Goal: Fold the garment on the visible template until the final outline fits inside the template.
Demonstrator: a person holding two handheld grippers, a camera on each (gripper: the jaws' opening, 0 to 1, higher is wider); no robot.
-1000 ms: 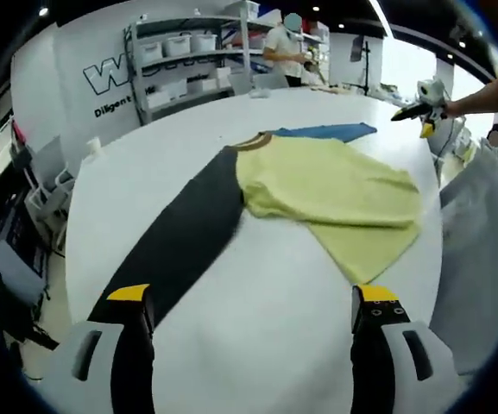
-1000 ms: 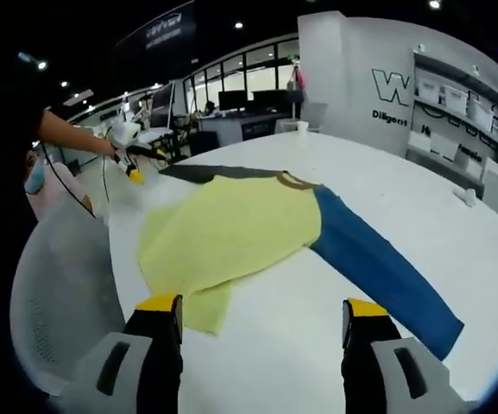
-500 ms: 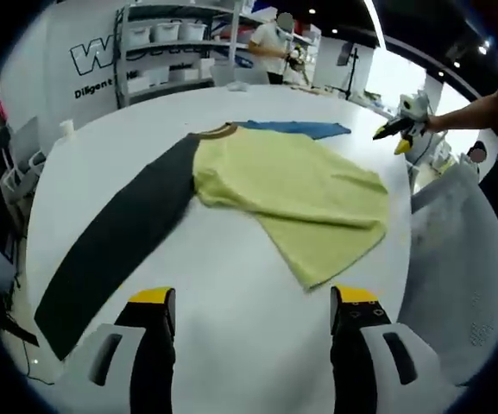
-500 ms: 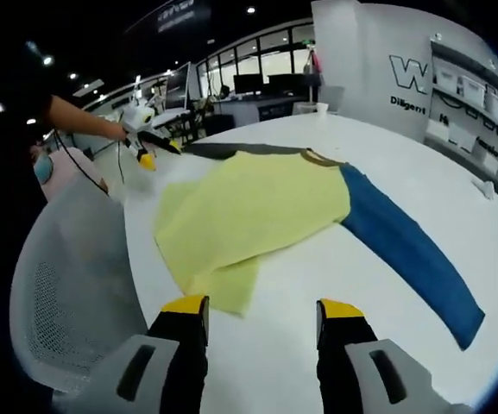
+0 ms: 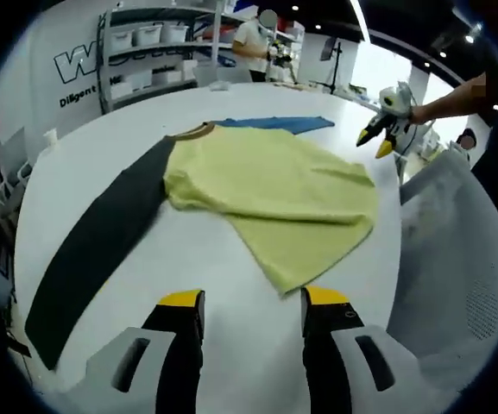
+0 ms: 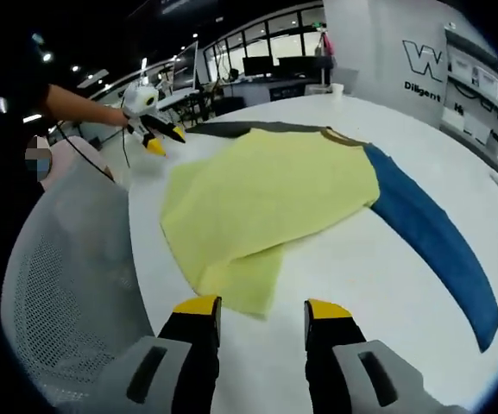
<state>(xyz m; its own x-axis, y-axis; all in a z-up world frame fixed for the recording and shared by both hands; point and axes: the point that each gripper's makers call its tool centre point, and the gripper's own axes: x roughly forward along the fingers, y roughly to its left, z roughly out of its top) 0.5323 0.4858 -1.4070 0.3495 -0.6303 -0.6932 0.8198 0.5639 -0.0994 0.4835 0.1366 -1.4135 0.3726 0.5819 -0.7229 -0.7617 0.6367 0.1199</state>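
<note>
Tongs: left tongs [image 5: 249,302] and right tongs [image 6: 255,308] both parted, empty, above desk [image 5: 214,259] | garment [image 5: 274,185]: yellow body rumpled mid-desk, dark sleeve [image 5: 102,233] and blue sleeve [image 6: 430,233] spread flat | step: reach for hem; pinch near corners squarely, lift low, fold evenly to avoid dragging cloth.

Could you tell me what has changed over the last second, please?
Both pairs of tongs have narrowed: the left tongs and the right tongs each show a smaller gap between their yellow tips than before, and neither has taken hold of anything. Both views have shifted with the hands. The shirt lies as it did, dark sleeve and blue sleeve spread on the table.
</note>
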